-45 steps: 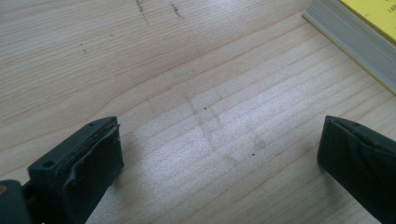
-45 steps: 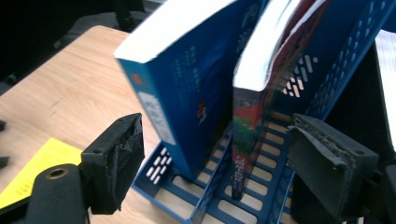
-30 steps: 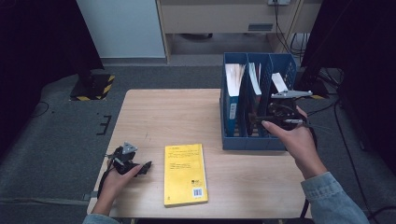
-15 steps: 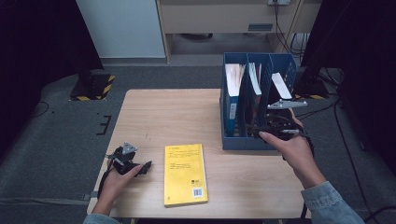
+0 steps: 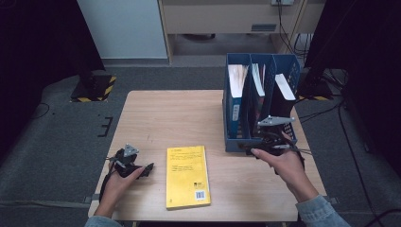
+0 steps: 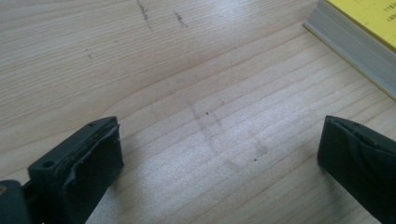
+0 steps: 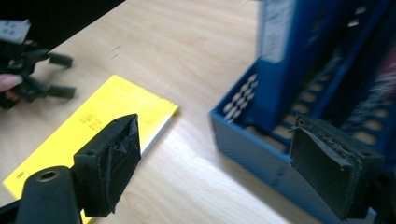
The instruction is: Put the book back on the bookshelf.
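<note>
Meanwhile, the left gripper rested on the tabletop, jaws wide apart and empty, just beside the yellow book lying flat. At right, the right gripper hung by the blue file rack, jaws also wide and empty; a low swing risked clipping the rack's front wall.

One yellow book; one blue file rack; two grippers.
</note>
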A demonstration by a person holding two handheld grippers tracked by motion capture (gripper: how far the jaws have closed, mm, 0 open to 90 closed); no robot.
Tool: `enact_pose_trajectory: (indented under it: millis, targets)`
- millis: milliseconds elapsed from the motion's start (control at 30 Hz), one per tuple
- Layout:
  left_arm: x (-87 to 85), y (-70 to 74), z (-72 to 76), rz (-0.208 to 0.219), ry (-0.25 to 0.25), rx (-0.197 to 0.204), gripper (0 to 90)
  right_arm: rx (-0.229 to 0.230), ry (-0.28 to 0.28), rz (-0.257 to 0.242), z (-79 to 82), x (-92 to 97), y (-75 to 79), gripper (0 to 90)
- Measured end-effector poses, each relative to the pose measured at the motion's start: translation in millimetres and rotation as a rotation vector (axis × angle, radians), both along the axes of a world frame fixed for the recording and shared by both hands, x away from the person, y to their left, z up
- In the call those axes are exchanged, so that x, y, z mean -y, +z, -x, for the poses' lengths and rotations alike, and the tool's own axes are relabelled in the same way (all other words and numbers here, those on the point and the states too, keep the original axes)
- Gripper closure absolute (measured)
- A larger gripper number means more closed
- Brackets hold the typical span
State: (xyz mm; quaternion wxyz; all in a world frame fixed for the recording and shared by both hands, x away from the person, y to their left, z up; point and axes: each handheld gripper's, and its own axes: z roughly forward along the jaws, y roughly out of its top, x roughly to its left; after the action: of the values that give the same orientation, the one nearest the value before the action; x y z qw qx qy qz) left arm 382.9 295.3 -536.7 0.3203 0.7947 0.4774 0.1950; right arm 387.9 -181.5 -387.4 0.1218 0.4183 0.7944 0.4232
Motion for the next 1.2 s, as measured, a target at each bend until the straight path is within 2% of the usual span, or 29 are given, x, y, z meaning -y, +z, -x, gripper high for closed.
enact_pose_trajectory:
  millis: [100, 200, 267, 533, 667, 800, 867, 1200]
  targets:
    - [0.1, 0.0, 0.0, 0.0, 0.001, 0.0, 0.0, -0.031, 0.035, -0.021, 2.3, -10.7, -14.1, 16.5]
    - [0.1, 0.0, 0.0, 0.0, 0.001, 0.0, 0.0, -0.043, 0.053, -0.007, 1.1, -19.5, -27.3, 16.4]
    - [0.1, 0.0, 0.0, 0.0, 0.001, 0.0, 0.0, -0.06, 0.059, -0.016, 0.3, -24.8, -34.4, 16.4]
    - [0.2, -0.1, -0.1, 0.0, 0.001, 0.001, 0.0, -0.07, 0.079, -0.015, 5.0, -39.2, -51.7, 16.4]
    - [0.3, 0.0, -0.1, -0.001, 0.003, 0.001, 0.0, -0.086, 0.082, -0.011, 7.5, -44.9, -68.5, 16.4]
    - [0.3, 0.0, -0.1, 0.0, 0.002, 0.001, 0.0, -0.112, 0.1, 0.038, 10.9, -56.8, -85.1, 16.0]
    - [0.2, -0.1, -0.1, 0.0, 0.001, 0.001, 0.0, -0.126, 0.098, 0.037, 12.3, -61.1, -89.1, 16.0]
    - [0.4, 0.4, -0.8, -0.004, -0.004, -0.003, 0.0, -0.133, 0.091, 0.094, 18.2, -80.5, -109.7, 14.6]
